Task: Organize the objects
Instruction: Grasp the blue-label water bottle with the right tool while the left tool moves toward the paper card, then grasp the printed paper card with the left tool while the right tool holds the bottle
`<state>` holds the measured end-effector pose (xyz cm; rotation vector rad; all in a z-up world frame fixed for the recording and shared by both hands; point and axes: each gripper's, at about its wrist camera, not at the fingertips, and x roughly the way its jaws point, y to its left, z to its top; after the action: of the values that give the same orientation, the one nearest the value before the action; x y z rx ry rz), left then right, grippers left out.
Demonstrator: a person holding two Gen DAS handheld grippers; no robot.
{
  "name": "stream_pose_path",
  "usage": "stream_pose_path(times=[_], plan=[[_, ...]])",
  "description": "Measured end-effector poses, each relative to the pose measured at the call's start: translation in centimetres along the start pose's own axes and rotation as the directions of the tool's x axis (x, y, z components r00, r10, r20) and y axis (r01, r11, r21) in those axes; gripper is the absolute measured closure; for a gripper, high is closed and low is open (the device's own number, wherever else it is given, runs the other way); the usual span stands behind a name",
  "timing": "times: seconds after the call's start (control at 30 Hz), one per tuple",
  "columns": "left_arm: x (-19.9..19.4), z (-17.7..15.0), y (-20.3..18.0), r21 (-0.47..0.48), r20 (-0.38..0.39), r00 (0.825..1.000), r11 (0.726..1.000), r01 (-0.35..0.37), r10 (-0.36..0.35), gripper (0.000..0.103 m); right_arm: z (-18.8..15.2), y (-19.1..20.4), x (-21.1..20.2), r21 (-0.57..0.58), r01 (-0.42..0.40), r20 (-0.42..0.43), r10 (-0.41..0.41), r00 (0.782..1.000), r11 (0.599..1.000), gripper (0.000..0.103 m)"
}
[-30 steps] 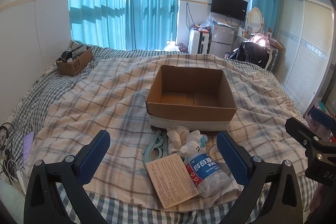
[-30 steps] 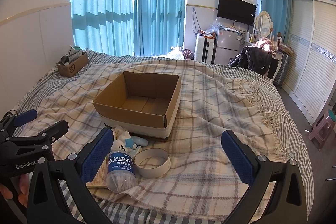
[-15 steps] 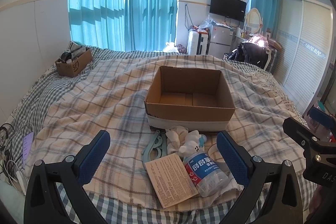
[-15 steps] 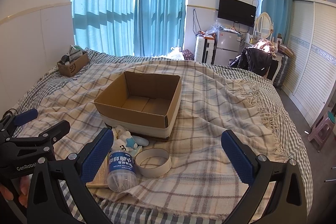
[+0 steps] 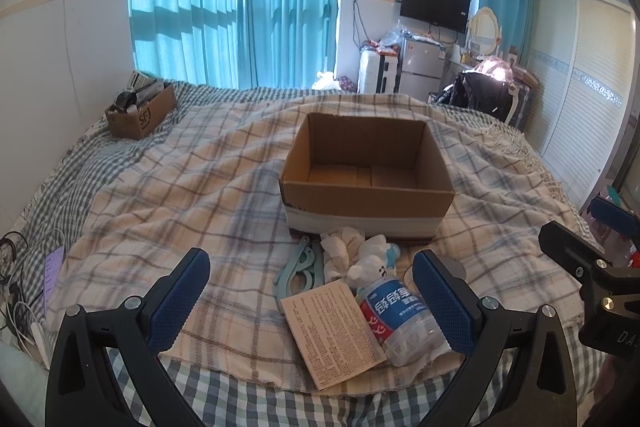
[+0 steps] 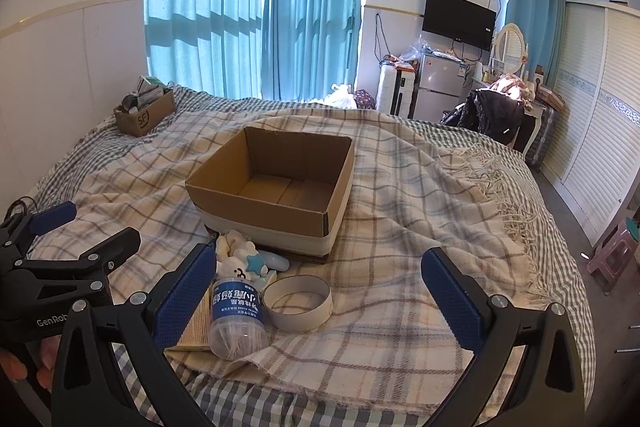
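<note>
From the left wrist camera, the left gripper point(image 5: 310, 291) has its two blue fingers spread wide apart and holds nothing. It hangs over the near edge of the bed. A big cardboard box point(image 5: 366, 203) with an open top sits on the checked blanket point(image 5: 192, 195). Nothing can be seen inside the box. Just in front of the box lies a small heap of things. A white soft toy point(image 5: 370, 259) lies closest to the box, touching a crumpled white cloth point(image 5: 340, 247). A pale green hanger point(image 5: 300, 265) lies to the left of the toy. A clear bottle with a blue label point(image 5: 400, 319) lies on its side in front of the toy. A printed paper sheet point(image 5: 330, 331) lies flat, touching the bottle on its left. Far to the left of the big box sits a small brown box point(image 5: 140, 115) full of odds and ends. The right gripper point(image 5: 592, 259) shows at the right edge.

From the right wrist camera, the right gripper point(image 6: 320, 295) also has its fingers wide apart and empty. The cardboard box point(image 6: 276, 195) sits ahead and a bit left. In front of it lie the soft toy point(image 6: 240, 259) and the bottle point(image 6: 238, 315). A white tape ring point(image 6: 298, 303) lies just right of the bottle.
</note>
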<state>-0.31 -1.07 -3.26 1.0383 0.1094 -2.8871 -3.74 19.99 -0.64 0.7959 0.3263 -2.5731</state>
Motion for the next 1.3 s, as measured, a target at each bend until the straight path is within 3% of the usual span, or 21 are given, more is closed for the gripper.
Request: stream_pose_path(times=[0.27, 0.57, 0.7, 0.77, 0.87, 1.07, 1.17, 1.3], plan=[[3.6, -2.7, 1.6, -0.022, -0.124, 0.992, 0.999, -0.04, 0.037, 0.0, -2.8, 1.4, 4.3, -0.037, -0.029, -0.135, 0.023, 0.991, 0.999, 0.0], [7.1, -5.1, 3.3, -0.028, -0.223, 0.97, 0.994, -0.102, 0.093, 0.0, -6.3, 5.5, 9.2, -0.123, -0.132, -0.296, 0.091, 0.951, 0.984, 0.004], [8.2, -5.7, 4.3, -0.056, -0.257, 0.962, 0.992, -0.109, 0.091, 0.0, -7.3, 6.7, 11.1, -0.141, -0.162, -0.356, 0.102, 0.929, 0.977, 0.018], [8.5, -5.9, 4.6, -0.067, -0.266, 0.96, 0.992, -0.108, 0.086, 0.0, -7.8, 7.0, 11.9, -0.136, -0.179, -0.38, 0.116, 0.917, 0.974, 0.02], [8.8, -6.0, 4.6, -0.068, -0.275, 0.957, 0.991, -0.111, 0.089, 0.0, -8.7, 7.6, 12.7, -0.141, -0.222, -0.415, 0.146, 0.898, 0.965, 0.036], [8.8, -6.0, 3.4, -0.048, -0.28, 0.955, 0.993, -0.111, 0.094, 0.0, -7.1, 6.1, 10.2, -0.134, -0.233, -0.339, 0.176, 0.924, 0.963, 0.039], [8.7, -6.0, 2.1, -0.035, -0.279, 0.955, 0.993, -0.116, 0.102, 0.0, -5.5, 4.7, 8.4, -0.143, -0.196, -0.271, 0.152, 0.95, 0.97, 0.039], [8.5, -6.2, -0.1, -0.036, -0.273, 0.959, 0.995, -0.093, 0.08, 0.0, -4.4, 2.5, 7.2, -0.128, -0.145, -0.223, 0.114, 0.968, 0.981, 0.039]])
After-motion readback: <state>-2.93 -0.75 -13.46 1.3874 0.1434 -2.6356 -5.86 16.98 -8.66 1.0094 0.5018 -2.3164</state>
